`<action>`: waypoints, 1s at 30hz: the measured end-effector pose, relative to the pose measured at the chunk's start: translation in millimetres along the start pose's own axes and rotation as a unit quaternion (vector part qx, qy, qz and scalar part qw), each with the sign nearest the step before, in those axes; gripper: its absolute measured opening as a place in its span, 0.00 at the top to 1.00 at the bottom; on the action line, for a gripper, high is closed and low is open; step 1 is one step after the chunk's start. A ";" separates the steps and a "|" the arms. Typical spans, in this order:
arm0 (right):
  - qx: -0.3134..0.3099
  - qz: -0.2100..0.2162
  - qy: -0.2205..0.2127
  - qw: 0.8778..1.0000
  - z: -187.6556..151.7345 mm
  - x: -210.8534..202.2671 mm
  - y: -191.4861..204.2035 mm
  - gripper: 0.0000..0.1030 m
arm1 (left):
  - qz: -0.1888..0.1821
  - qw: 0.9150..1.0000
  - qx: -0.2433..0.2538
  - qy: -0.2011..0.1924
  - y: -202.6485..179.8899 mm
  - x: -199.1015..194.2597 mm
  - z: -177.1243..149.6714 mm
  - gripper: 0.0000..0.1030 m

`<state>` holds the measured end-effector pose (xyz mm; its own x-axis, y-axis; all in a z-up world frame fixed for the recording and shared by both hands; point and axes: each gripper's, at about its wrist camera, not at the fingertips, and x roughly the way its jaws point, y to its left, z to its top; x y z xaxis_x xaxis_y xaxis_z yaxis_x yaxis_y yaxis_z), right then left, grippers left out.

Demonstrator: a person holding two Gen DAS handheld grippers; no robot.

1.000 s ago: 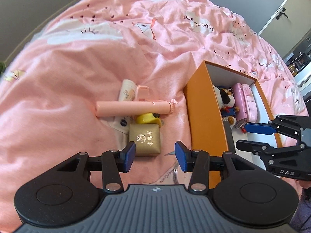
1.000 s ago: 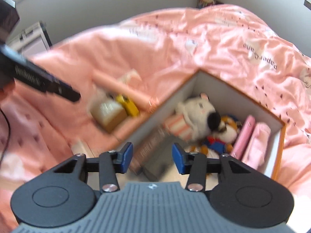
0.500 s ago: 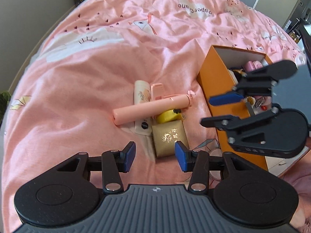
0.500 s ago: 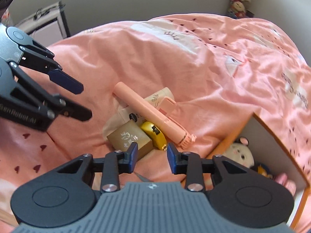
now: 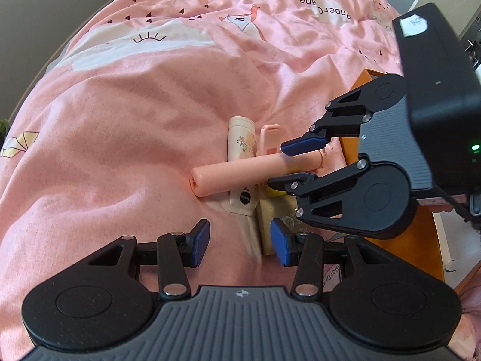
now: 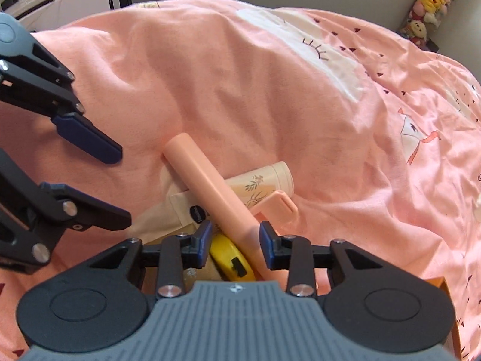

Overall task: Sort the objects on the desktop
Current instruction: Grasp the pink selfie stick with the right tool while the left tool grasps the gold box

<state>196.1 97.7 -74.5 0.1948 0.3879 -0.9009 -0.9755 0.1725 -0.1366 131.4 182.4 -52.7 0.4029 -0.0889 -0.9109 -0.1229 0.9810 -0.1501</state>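
On the pink bedspread lies a small pile: a pink selfie stick across a cream tube, with a yellow tape measure and a gold box beside them. My right gripper is down over the stick's thick end. Its jaws are opening, with the stick and part of the tape measure between them; the pads do not press on either. My left gripper hangs open just short of the pile, nothing between its fingers.
An orange storage box stands to the right of the pile, mostly hidden behind my right gripper; only its corner shows in the right wrist view. Plush toys sit in the far corner of the room.
My right gripper swung away from the orange box to the pile, rolled, and came down around the pink stick. My left gripper sank closer to the pile.
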 end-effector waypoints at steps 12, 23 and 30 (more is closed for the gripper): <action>-0.006 -0.044 -0.001 0.999 3.0 15.4 7.1 0.60 | -0.009 1.000 -0.002 0.001 2.3 3.0 -2.0 0.50; 0.058 -0.088 -0.078 0.991 -7.2 -45.8 -14.2 0.73 | -0.020 1.000 0.003 -0.012 -12.7 -2.8 -6.9 0.43; 0.136 -0.086 -0.147 0.976 -25.6 -112.7 -30.4 0.73 | -0.015 1.000 0.018 -0.009 -36.7 10.6 -8.7 0.35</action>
<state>201.2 25.5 20.7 0.4135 0.5681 -0.7115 -0.8702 0.4764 -0.1254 132.3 143.9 -60.3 0.4217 -0.1153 -0.8994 -0.0784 0.9835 -0.1628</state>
